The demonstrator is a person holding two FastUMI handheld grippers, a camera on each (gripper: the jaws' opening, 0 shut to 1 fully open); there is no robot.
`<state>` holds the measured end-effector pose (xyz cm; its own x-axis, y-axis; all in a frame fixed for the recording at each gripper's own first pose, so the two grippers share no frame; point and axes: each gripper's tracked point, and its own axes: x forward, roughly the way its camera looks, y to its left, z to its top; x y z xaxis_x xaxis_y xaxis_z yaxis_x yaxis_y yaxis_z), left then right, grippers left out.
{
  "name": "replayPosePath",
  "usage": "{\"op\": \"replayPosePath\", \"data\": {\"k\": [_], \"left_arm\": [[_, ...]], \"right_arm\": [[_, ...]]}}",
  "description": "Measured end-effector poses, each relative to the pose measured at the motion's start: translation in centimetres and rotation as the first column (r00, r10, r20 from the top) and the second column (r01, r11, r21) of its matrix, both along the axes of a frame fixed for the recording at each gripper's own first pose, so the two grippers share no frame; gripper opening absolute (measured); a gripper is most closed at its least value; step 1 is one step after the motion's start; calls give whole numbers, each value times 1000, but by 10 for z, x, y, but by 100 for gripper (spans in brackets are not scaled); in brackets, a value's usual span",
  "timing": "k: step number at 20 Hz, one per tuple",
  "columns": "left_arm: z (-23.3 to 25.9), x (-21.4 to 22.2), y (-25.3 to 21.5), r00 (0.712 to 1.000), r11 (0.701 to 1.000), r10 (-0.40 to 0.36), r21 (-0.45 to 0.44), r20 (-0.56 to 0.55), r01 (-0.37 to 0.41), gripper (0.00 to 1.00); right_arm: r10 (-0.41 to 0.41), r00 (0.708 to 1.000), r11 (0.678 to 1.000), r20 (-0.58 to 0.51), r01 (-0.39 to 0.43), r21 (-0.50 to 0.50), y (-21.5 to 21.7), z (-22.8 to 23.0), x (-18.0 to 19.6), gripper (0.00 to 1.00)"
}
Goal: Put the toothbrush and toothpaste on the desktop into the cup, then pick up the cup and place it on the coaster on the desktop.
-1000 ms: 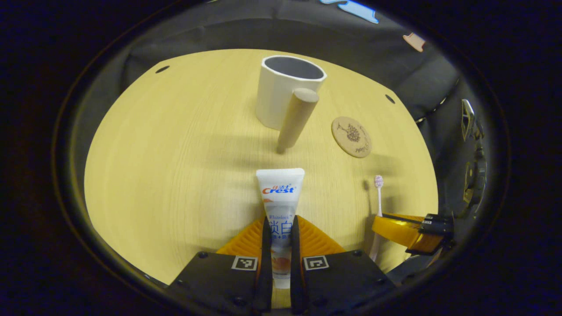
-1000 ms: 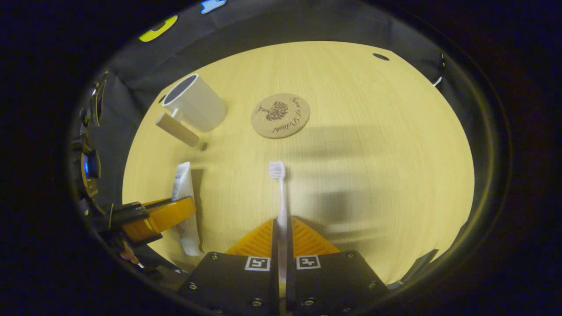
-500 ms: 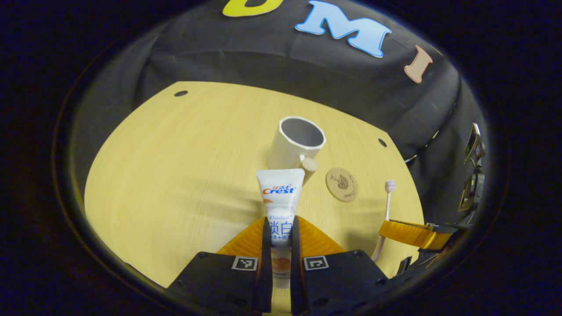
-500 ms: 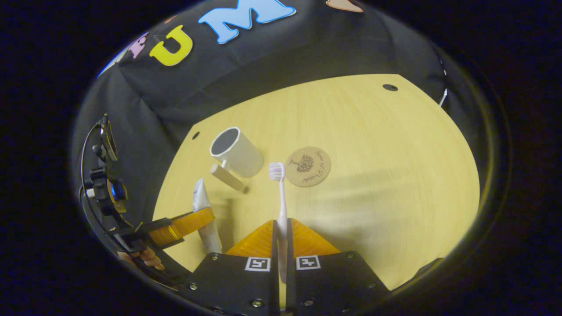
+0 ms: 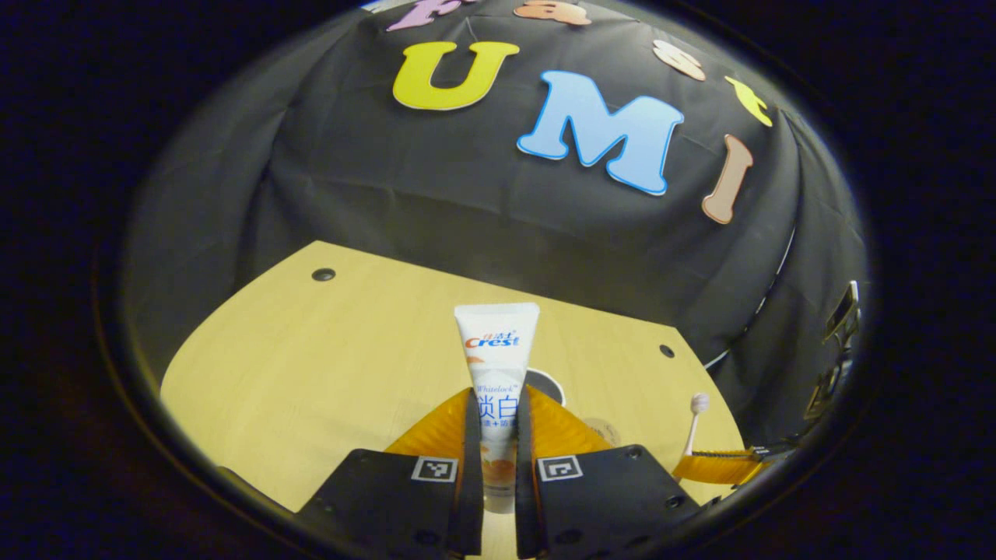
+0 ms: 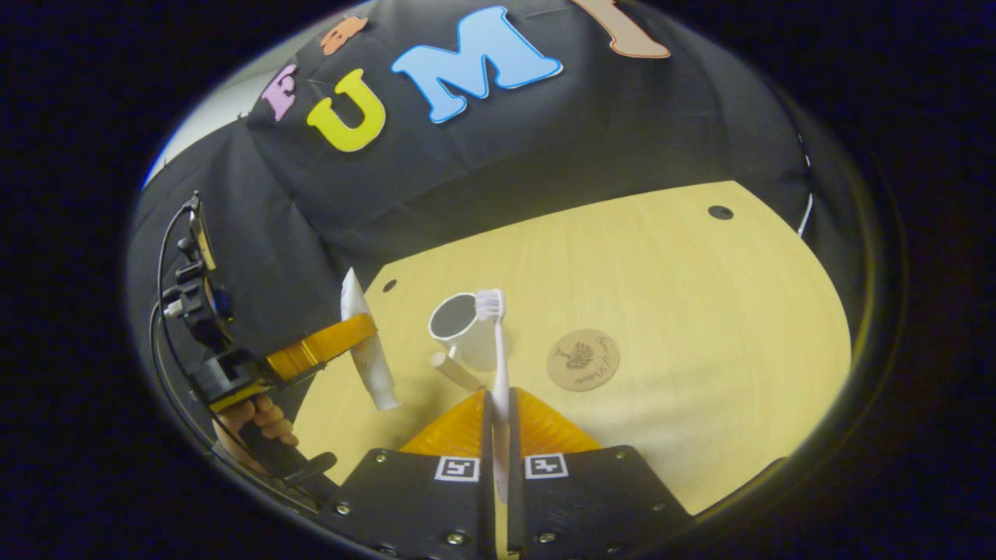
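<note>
The left tongs (image 5: 494,474) are clamped on the toothpaste (image 5: 496,365), which hides most of the cup (image 5: 547,383) behind it (just a dark rim arc at its 4 o'clock). The right tongs (image 6: 498,467) pinch the toothbrush (image 6: 498,365), its bristles overlapping the cup's rim. The coaster (image 6: 583,359) lies bare at the cup's 3 o'clock on the pale wooden worktop (image 6: 685,327), black cloth behind.

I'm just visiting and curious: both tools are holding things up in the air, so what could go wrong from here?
The cup has a small mouth and the toothpaste is wide, so it might catch the rim and tip the cup. The toothbrush is thin and gripped low, so it could swivel and miss. Both going in together, the left gripper and right gripper may bump.
</note>
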<state>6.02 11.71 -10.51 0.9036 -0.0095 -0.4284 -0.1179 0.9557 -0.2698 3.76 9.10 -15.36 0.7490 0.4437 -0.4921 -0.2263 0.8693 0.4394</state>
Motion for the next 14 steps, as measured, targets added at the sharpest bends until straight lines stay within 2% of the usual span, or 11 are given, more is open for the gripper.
{"op": "replayPosePath", "data": {"k": [6,10,11,14], "left_arm": [[27,37,-10,992,1000,-10,8,126,9,22],[43,60,-11,973,1000,-26,21,230,21,22],[45,66,-12,968,999,-29,20,250,25,22],[38,85,-11,964,999,-38,26,265,32,22]], "right_arm": [[13,999,1000,47,-13,15,0,13,-5,7],[14,998,1000,61,-15,19,2,20,-10,7],[13,998,1000,64,-14,15,2,22,-13,10],[2,998,1000,67,-2,-3,0,24,-19,10]]}}
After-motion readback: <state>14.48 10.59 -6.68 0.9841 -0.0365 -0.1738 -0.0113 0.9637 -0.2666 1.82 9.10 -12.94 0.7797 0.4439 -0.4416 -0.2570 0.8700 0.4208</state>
